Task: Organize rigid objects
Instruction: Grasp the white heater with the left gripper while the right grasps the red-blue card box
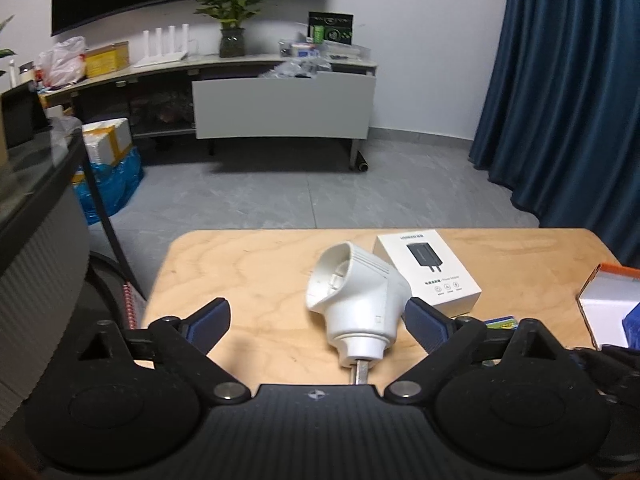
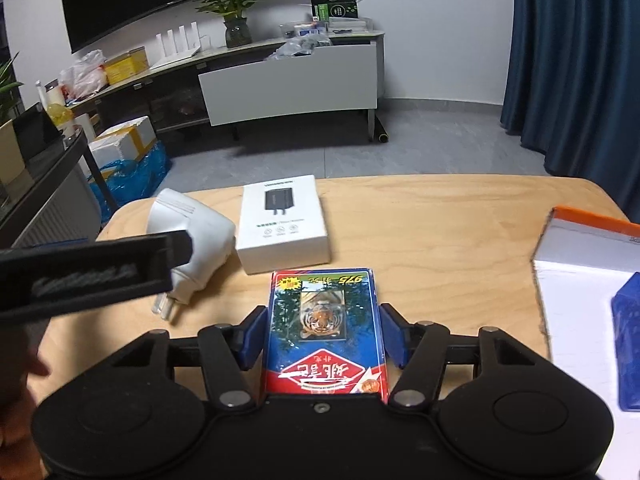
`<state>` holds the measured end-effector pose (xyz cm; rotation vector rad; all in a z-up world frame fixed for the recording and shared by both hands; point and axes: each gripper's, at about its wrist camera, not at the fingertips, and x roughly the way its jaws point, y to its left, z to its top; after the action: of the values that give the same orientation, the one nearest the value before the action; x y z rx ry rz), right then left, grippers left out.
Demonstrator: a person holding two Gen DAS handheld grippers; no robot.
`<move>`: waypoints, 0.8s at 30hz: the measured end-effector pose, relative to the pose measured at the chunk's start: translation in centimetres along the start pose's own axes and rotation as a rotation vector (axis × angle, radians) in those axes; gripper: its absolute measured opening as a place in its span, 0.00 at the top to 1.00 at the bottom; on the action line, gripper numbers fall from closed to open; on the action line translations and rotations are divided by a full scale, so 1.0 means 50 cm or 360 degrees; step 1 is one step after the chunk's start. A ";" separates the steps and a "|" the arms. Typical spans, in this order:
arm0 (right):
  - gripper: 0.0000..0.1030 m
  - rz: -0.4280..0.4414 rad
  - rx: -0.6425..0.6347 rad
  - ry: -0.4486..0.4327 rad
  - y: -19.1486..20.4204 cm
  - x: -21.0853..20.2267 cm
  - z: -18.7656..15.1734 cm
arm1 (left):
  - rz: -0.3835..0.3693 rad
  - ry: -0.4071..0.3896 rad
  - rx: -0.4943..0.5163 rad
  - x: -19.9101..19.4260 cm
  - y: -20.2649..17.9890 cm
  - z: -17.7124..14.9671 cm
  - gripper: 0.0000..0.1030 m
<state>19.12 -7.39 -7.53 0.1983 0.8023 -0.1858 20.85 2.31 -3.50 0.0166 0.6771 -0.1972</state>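
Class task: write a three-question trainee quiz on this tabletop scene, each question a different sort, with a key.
1. True or false: the left gripper is shut on the adapter.
2. What lies between the right gripper's fingers? A) charger box B) card box C) adapter
3. Fill in: the charger box lies on the ___.

Key: 1 false, the jaws stand wide around it. 2 B, the card box. 3 table.

my table (image 1: pixel 248 272) is pale matt plywood, the white plug adapter (image 1: pixel 356 300) smooth plastic, charger box (image 2: pixel 282 224) matt card, the card pack (image 2: pixel 326 328) glossy-wrapped.
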 end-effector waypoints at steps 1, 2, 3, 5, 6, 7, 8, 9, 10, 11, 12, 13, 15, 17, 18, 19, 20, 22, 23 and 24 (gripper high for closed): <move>0.31 0.0004 -0.0002 0.0000 -0.006 -0.003 -0.002 | 0.0006 0.0007 0.0018 0.007 -0.003 -0.001 0.04; 0.31 0.0014 -0.0002 0.0003 -0.012 -0.006 -0.004 | 0.0011 0.0015 0.0037 0.015 -0.006 0.000 0.04; 0.31 0.0018 -0.0004 0.0005 -0.016 -0.009 -0.006 | 0.0013 0.0022 0.0053 0.022 -0.010 -0.001 0.04; 0.31 0.0019 -0.0012 0.0018 -0.019 -0.012 -0.004 | 0.0031 0.0026 0.0085 0.036 -0.017 0.001 0.04; 0.31 0.0023 -0.0014 0.0023 -0.020 -0.013 -0.004 | 0.0032 0.0028 0.0099 0.042 -0.020 0.002 0.04; 0.31 0.0027 -0.0015 0.0025 -0.022 -0.014 -0.004 | 0.0038 0.0033 0.0112 0.049 -0.022 0.004 0.05; 0.31 0.0029 -0.0023 0.0024 -0.022 -0.015 -0.005 | 0.0047 0.0038 0.0121 0.056 -0.025 0.003 0.07; 0.31 0.0031 -0.0029 0.0025 -0.021 -0.015 -0.004 | 0.0044 0.0043 0.0127 0.062 -0.027 0.003 0.13; 0.31 0.0035 -0.0024 0.0028 -0.022 -0.015 -0.004 | 0.0031 0.0053 0.0126 0.068 -0.025 0.003 0.25; 0.31 0.0040 -0.0018 0.0031 -0.022 -0.015 -0.002 | 0.0020 0.0054 0.0123 0.070 -0.024 0.002 0.28; 0.31 0.0043 -0.0014 0.0032 -0.022 -0.014 -0.002 | 0.0030 0.0035 0.0135 0.064 -0.025 -0.001 0.35; 0.31 0.0045 -0.0013 0.0033 -0.022 -0.015 -0.003 | 0.0027 0.0036 0.0134 0.060 -0.025 -0.001 0.35; 0.31 0.0052 -0.0009 0.0031 -0.024 -0.017 -0.003 | 0.0016 0.0043 0.0124 0.053 -0.023 -0.002 0.35; 0.31 0.0053 -0.0011 0.0020 -0.026 -0.024 -0.003 | 0.0036 0.0025 0.0113 0.037 -0.022 -0.004 0.35; 0.31 0.0059 -0.0012 0.0013 -0.026 -0.028 -0.002 | 0.0043 0.0017 0.0095 0.029 -0.022 -0.004 0.35; 0.31 0.0063 -0.0016 0.0007 -0.027 -0.032 -0.001 | 0.0049 0.0011 0.0079 0.019 -0.023 -0.004 0.35; 0.31 0.0068 -0.0020 0.0000 -0.027 -0.038 -0.001 | 0.0056 0.0004 0.0071 0.006 -0.024 -0.004 0.35; 0.31 0.0076 -0.0024 -0.0014 -0.029 -0.054 0.000 | 0.0075 -0.0016 0.0064 -0.026 -0.025 -0.006 0.35; 0.31 0.0081 -0.0023 -0.0023 -0.030 -0.064 -0.001 | 0.0087 -0.0020 0.0048 -0.041 -0.025 -0.006 0.35; 0.31 0.0089 -0.0022 -0.0031 -0.032 -0.074 -0.002 | 0.0099 -0.0027 0.0022 -0.053 -0.026 -0.005 0.35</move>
<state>16.15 -8.59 -5.06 0.2055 0.7775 -0.1297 18.41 1.53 -1.98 0.0493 0.6575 -0.1420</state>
